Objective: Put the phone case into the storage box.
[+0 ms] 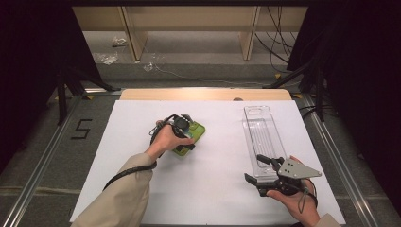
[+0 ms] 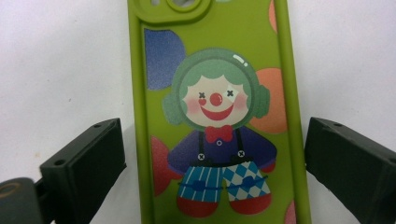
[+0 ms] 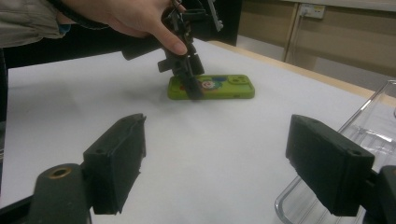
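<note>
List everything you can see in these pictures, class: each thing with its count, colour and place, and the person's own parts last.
Phone case: one, green with a clown picture, flat on the sheet, left of centre.
Clear tray: one, transparent, long, on the sheet's right side.
Paper sheet: one, white, covering the table.
Floor mark: one, black "5", left of the table.
Left gripper: one, black, over the phone case, jaws open on either side of it.
Right gripper: one, black, at the tray's near end, jaws open.

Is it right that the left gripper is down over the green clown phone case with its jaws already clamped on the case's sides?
Not clamped. In the left gripper view the left gripper straddles the green clown phone case with jaws open, white paper showing between each and the case's sides.
</note>
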Demonstrator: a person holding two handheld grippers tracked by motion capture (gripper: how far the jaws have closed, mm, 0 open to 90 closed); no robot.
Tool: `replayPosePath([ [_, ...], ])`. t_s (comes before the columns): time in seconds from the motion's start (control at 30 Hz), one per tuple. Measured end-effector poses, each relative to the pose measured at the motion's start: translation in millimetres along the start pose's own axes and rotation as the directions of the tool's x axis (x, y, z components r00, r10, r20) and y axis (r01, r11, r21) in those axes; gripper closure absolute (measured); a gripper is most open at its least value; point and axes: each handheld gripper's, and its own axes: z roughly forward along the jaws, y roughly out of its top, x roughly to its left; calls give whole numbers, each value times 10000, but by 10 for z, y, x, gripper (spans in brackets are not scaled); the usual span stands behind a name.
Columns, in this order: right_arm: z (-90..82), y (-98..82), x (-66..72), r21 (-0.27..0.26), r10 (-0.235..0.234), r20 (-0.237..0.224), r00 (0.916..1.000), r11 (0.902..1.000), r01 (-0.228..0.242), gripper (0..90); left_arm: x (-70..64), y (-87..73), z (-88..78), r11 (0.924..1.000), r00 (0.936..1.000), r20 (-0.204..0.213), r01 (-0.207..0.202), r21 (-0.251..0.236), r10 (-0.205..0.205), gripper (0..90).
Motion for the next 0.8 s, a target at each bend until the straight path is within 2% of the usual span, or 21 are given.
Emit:
replayPosePath([
  [0.33, -1, 2, 4, -3, -4, -5, 10000, 10000, 4, 213, -6, 22, 22, 9996, 9998, 27, 173, 235, -174, 76],
  [0.6, -1, 1, 2, -9, 0, -14, 10000, 10000, 0, 212, 27, 43, 35, 9980, 9990, 257, 362, 526, -376, 77],
  [0.8, 0, 1, 3, -5, -2, -23, 10000, 10000, 1, 212, 24, 68, 36, 9968, 9992, 213, 335, 723, -351, 81],
])
